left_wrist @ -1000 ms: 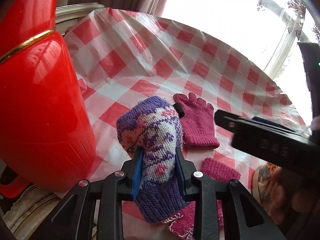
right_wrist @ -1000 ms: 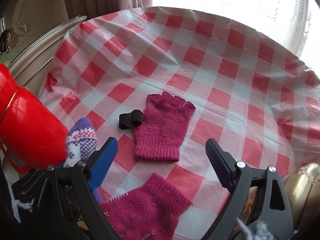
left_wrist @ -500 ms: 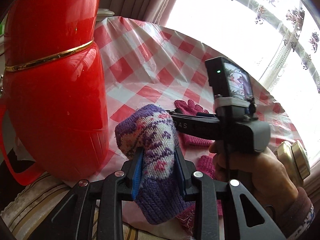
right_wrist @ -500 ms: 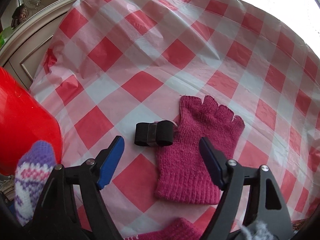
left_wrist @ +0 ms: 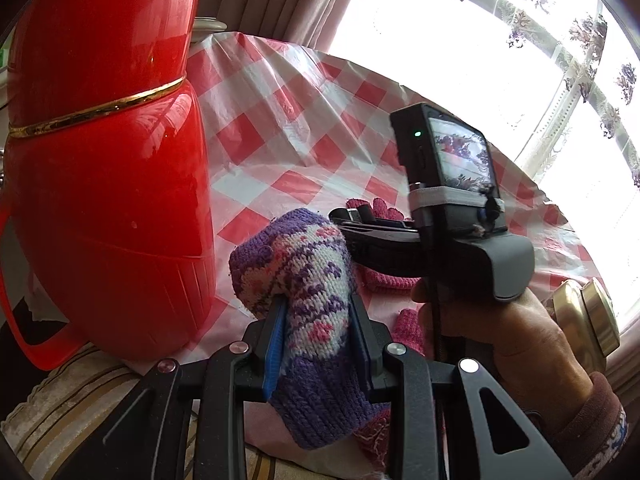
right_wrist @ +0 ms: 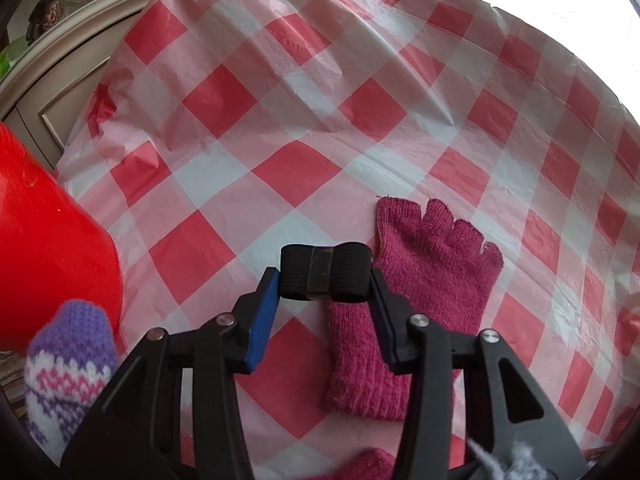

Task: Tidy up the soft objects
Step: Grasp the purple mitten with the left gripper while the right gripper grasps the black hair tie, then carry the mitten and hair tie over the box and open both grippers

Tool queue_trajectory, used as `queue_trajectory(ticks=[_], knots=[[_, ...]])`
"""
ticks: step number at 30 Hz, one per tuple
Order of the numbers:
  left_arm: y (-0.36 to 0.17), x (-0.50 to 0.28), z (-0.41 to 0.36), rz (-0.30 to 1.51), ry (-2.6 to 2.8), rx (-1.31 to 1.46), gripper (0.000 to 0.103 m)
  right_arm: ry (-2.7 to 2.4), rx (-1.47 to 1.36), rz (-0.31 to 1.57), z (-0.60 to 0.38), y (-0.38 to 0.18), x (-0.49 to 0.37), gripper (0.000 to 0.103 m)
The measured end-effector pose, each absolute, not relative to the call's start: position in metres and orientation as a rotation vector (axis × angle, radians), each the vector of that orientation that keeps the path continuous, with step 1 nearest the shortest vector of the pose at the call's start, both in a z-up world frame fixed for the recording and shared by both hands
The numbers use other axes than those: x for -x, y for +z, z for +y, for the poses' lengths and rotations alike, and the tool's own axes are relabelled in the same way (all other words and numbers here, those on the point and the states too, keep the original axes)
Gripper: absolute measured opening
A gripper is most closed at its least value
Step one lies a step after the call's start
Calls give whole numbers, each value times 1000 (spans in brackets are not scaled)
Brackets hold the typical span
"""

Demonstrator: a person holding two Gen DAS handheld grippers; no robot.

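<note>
So the left gripper [left_wrist: 316, 336] sits at the bottom middle of the left wrist view, clamped tight on a purple mitten [left_wrist: 304, 288] with a white and pink pattern, cuff hanging below the jaws and the rounded tip poking up. A big red jug [left_wrist: 108, 184] fills the left side of that frame, with a gold band around it. The right gripper [right_wrist: 324, 280] is low in the centre of its own view, jaws closing around a black strap [right_wrist: 324, 272], a little rolled band with a taped middle, lying on the checked cloth [right_wrist: 280, 120]. Both pads look like they're right at the ends of the roll, but I can't tell if they're actually squeezing it. Just right of the strap, touching it, a pink glove [right_wrist: 420, 280] lies flat, fingers pointing to the upper right. A second pink glove [right_wrist: 360, 464] peeks in at the bottom edge. The person's hand [left_wrist: 512, 340] holding the right gripper shows lower right in the left view.
</note>
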State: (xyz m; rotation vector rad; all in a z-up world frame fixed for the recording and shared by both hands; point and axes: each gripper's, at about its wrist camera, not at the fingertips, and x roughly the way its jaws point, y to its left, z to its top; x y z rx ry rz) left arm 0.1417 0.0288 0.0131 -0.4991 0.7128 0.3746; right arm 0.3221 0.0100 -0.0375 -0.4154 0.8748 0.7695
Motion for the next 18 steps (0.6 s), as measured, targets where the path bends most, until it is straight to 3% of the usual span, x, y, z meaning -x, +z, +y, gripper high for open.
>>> queue_trajectory(ticks=[18], knots=[[34,-113,11,636,351,455,31,598,296,816,-91,35,-242,48]])
